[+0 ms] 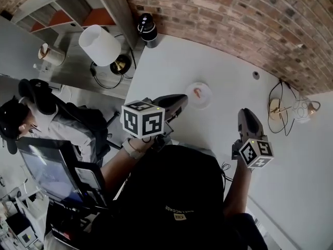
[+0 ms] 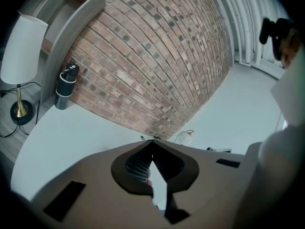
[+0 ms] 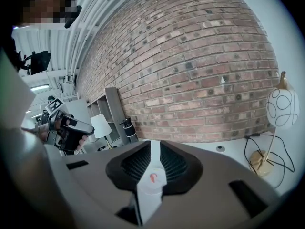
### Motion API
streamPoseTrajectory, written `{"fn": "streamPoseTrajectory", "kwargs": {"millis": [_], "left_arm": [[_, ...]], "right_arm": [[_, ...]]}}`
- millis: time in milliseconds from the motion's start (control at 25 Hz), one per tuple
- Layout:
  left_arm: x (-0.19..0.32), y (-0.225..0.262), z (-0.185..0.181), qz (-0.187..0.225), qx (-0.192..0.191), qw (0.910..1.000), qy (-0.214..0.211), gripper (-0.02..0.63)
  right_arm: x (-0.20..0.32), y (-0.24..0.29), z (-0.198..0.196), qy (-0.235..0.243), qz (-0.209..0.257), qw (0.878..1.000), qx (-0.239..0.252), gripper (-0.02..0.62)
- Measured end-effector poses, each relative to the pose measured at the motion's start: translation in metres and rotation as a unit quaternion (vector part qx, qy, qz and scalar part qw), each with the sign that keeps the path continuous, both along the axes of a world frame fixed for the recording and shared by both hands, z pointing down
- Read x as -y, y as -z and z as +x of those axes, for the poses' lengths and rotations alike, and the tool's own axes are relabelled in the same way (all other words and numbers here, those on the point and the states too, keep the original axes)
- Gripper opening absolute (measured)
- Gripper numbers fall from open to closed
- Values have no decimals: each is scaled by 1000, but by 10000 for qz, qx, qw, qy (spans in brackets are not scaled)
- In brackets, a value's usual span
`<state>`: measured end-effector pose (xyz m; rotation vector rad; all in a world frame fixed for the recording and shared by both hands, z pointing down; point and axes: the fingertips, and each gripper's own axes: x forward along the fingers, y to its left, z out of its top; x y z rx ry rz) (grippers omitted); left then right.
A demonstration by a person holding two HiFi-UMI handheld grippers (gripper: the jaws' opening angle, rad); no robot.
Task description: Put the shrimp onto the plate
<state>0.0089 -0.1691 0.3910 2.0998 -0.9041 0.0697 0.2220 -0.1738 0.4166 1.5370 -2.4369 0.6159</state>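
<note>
A small pink shrimp (image 1: pixel 198 92) lies on a round white plate (image 1: pixel 207 101) on the white table (image 1: pixel 171 66). My left gripper (image 1: pixel 184 98) hovers just left of the plate, jaws shut with nothing in them; its own view (image 2: pixel 152 140) faces the brick wall. My right gripper (image 1: pixel 244 111) hangs to the plate's right, a little nearer to me. In the right gripper view, only a thin slit shows between the jaws (image 3: pixel 155 145). Through that slit I see the plate (image 3: pixel 148 189) and the shrimp (image 3: pixel 152 177), both well beyond the tips.
A black bottle (image 1: pixel 147 29) stands at the table's far corner by the brick wall (image 1: pixel 234 20). A white-shaded lamp (image 1: pixel 100 45) stands left of the table on a lower surface. A globe lamp with a cable (image 1: pixel 301 108) stands at the right. A seated person (image 1: pixel 31 119) is at the far left.
</note>
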Motion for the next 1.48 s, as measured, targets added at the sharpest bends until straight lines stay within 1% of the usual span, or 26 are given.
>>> {"fn": "streamPoseTrajectory", "kwargs": {"millis": [320, 520, 840, 1480], "left_arm": [[8, 0, 12, 6, -36, 9999, -104, 3], [8, -1, 22, -26, -83, 9999, -139, 3], [12, -5, 19, -68, -43, 9999, -72, 3], [17, -6, 17, -39, -29, 10000, 63, 3]], "right_arm": [[0, -2, 8, -84, -53, 9999, 23, 51], [1, -5, 12, -57, -126, 9999, 17, 51], [6, -4, 12, -90, -105, 9998, 167, 51], [11, -11, 16, -110, -116, 9995, 267, 51]]}}
